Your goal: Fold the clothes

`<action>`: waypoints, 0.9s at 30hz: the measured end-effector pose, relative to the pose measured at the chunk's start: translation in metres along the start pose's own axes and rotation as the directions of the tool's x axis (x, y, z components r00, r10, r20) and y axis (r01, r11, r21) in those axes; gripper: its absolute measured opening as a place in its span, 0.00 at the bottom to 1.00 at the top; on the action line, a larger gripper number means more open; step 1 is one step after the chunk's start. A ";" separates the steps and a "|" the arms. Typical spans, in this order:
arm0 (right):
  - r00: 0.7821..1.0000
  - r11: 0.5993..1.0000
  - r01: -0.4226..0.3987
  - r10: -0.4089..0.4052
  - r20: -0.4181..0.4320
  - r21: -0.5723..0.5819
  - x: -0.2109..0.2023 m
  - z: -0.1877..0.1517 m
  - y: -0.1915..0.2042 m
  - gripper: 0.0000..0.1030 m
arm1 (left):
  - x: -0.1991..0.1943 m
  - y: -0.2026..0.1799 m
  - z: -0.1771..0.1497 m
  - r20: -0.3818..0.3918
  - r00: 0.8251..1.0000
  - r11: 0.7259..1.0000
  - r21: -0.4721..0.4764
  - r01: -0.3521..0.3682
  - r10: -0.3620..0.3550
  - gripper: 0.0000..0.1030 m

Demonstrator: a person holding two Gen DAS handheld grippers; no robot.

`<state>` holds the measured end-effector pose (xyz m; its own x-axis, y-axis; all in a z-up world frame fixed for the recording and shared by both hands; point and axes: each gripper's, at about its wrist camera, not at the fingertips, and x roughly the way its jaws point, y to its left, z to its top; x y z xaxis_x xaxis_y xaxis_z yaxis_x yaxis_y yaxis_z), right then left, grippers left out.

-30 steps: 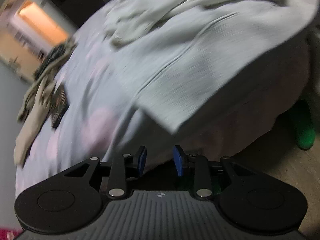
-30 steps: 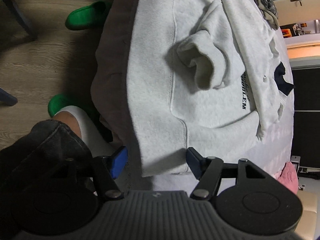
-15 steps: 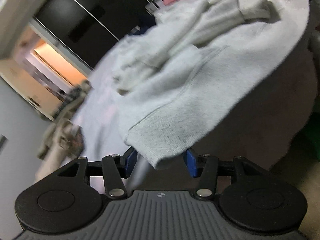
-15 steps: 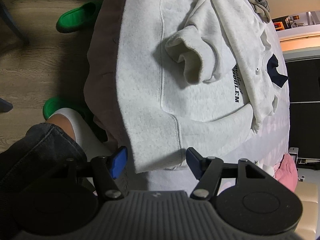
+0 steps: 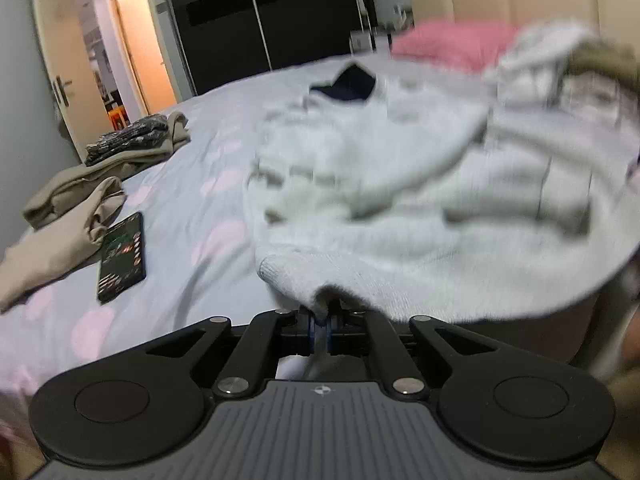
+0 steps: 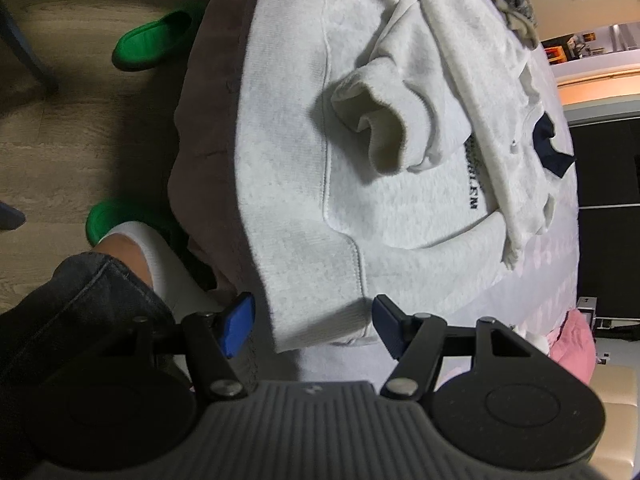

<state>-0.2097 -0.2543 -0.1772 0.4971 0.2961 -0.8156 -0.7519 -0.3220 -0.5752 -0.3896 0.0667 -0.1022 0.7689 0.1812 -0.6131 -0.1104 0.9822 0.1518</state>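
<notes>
Left gripper (image 5: 319,330): fingers drawn close together, pinching a corner of the ribbed hem of the grey sweatshirt (image 5: 400,216). The cloth bunches just above the blue pads. The sweatshirt fills the 1–3 o'clock part of the left wrist view, blurred.

Right gripper (image 6: 312,326): fingers spread wide, straddling the other hem corner of the sweatshirt (image 6: 360,184) without closing on it. The cloth lies between the pads; contact cannot be told.

The sweatshirt lies spread on the bed (image 5: 192,208), hem at the bed edge. One sleeve cuff (image 6: 380,136) is folded onto the chest, beside dark lettering. A navy patch (image 6: 550,148) sits toward 2 o'clock.

Left wrist view, 9 o'clock: phone (image 5: 122,256) flat on the sheet, beige garments (image 5: 68,216) beside it. Pink cloth (image 5: 452,48) at 1 o'clock.

Right wrist view: green slipper (image 6: 154,42) on the floor at 10 o'clock. The person's leg (image 6: 80,296) in dark trousers at 8 o'clock.
</notes>
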 end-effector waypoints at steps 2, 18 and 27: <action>0.999 0.999 0.025 -0.026 0.026 0.032 -0.004 0.000 -0.003 0.66 | -0.004 0.012 0.013 0.023 0.999 0.996 -0.080 0.034 -0.033 0.02; 0.984 0.894 0.173 -0.177 -0.029 0.414 -0.008 -0.003 -0.042 0.65 | -0.004 0.035 0.052 0.035 0.994 0.954 -0.278 0.110 -0.104 0.02; 0.996 0.588 0.017 0.060 -0.064 0.809 0.014 -0.030 -0.091 0.58 | -0.005 0.038 0.063 0.037 0.991 0.938 -0.320 0.131 -0.126 0.02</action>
<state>-0.1211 -0.2475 -0.1383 0.4777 0.2180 -0.8511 -0.7840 0.5430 -0.3009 -0.3582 0.1003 -0.0448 0.7996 0.0545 -0.5981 -0.2047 0.9610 -0.1861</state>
